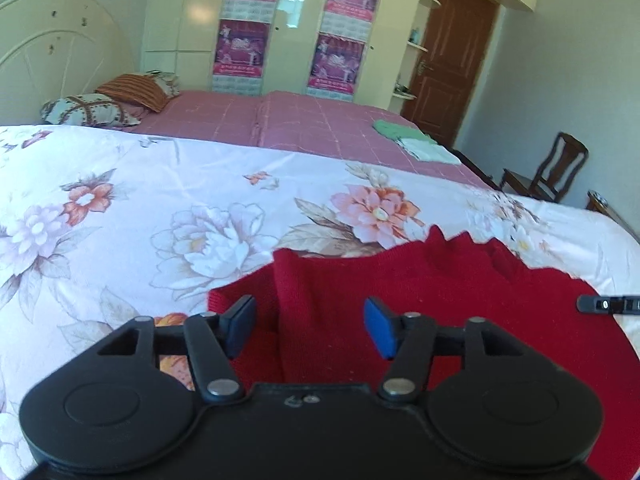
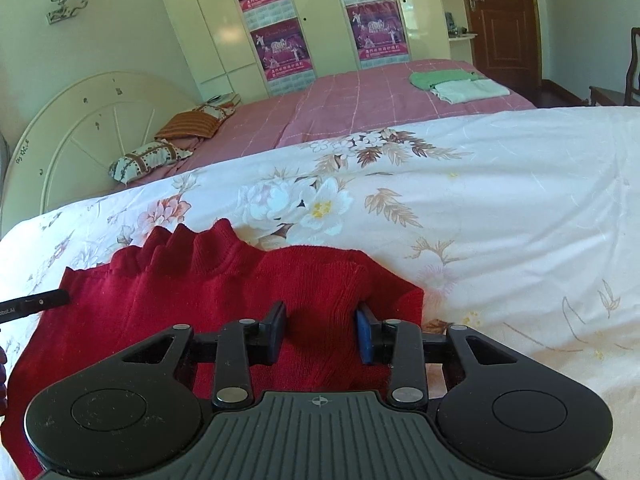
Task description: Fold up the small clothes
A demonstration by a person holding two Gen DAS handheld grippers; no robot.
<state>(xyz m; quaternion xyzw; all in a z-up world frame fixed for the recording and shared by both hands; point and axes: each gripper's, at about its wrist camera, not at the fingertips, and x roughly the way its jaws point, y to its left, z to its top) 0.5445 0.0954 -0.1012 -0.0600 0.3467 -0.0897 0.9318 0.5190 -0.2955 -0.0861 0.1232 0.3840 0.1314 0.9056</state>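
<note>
A red knit sweater [image 1: 420,292] lies on the floral bedspread [image 1: 160,208], collar toward the far side. My left gripper [image 1: 310,326] is open above the sweater's left part, where a sleeve is folded over the body. In the right wrist view the sweater [image 2: 200,292] fills the lower left. My right gripper [image 2: 322,332] is open with its jaws on either side of the folded right sleeve, close above the cloth. Each view shows the other gripper's black tip at its edge: the right gripper's tip in the left wrist view [image 1: 608,304], the left gripper's tip in the right wrist view [image 2: 36,304].
A pink checked bed [image 1: 312,124] lies beyond, with folded green and white clothes [image 2: 456,84] and pillows [image 1: 92,110] by the headboard. A wardrobe [image 1: 280,20], a brown door [image 1: 452,56] and a wooden chair [image 1: 548,172] stand behind.
</note>
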